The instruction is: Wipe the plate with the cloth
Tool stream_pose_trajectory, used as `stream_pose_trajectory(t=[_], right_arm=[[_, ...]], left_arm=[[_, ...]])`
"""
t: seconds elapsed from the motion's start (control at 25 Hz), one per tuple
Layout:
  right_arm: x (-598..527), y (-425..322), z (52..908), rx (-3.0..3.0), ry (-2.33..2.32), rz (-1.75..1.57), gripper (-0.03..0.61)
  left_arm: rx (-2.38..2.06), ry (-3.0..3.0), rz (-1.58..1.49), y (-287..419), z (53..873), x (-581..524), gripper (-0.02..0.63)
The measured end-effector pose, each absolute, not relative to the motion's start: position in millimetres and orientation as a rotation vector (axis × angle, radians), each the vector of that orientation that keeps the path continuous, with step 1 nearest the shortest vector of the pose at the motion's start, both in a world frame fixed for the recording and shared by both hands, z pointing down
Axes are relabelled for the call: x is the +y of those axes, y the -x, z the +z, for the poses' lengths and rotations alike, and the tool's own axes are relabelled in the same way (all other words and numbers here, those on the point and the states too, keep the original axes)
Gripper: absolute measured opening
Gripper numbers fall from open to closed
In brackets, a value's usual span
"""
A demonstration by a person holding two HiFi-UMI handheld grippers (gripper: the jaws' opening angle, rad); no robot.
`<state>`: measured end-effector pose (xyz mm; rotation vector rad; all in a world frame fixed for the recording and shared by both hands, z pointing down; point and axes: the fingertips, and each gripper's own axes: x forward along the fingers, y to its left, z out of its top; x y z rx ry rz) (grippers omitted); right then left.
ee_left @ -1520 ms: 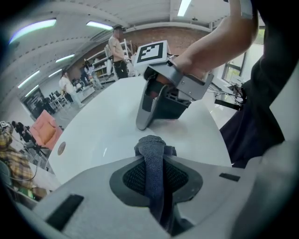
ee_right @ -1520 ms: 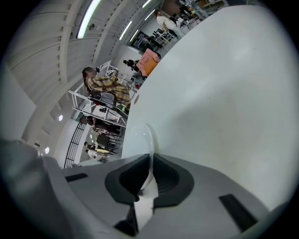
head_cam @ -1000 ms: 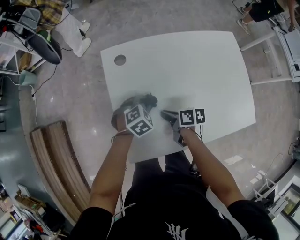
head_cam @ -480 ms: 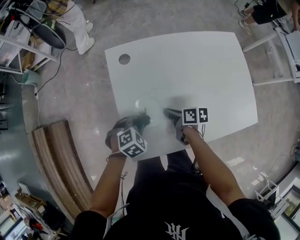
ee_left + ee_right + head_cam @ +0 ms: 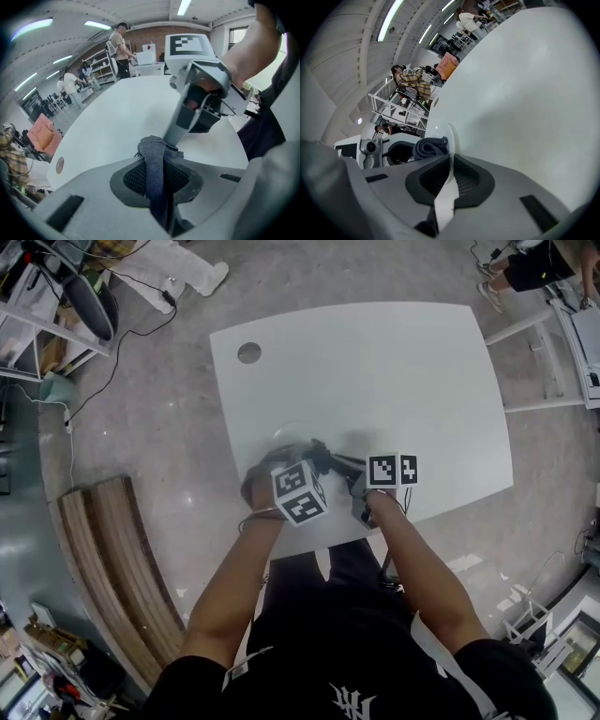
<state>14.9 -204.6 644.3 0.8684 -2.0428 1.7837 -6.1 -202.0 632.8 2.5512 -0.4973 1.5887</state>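
Plate (image 5: pixel 446 133): thin, white, edge-on, clamped in right claw (image 5: pixel 447 161).
Cloth (image 5: pixel 153 164): dark grey knit, bunched, pinched in left claw (image 5: pixel 157 152).
Counter (image 5: pixel 511 93): white.

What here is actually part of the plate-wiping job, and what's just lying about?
Part of the job:
- cloth, clamped in the left gripper jaws
- plate, its rim clamped in the right gripper jaws

Just lying about:
- wooden bench beside the table
- round disc near the table's corner
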Motion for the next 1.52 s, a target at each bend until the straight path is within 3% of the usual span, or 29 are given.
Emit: stream_pose_trajectory(t=[0.56,0.96,1.16,1.36,1.52], right_arm=[[-207.6,-18.4,644.9,-2.042,-0.879,1.781,0.023],[-203.6,-14.5,640.0,-2.059,-0.854,1.735,0.025],[-205.3,-12.7,633.3,-2.069,-0.900,1.755,0.087],[-208.9,-31.9,622.4,-2.079,-1.017,1.778,0.084],[-212.7,-46.5,584.9,-2.274,-1.018,1.688,0.034]], left_arm=[[-0.815,-2.380,1.441,94.2,623.8,-235.3,0.051],[-0.844,-2.368,1.271,96.8,604.4,-184.6,0.051],[-0.844,-2.363,1.237,100.2,601.7,-172.8,0.051],[-0.835,-2.343,1.113,101.6,588.9,-157.2,0.051],[-0.814,-2.326,0.831,101.7,562.8,-137.7,0.051]])
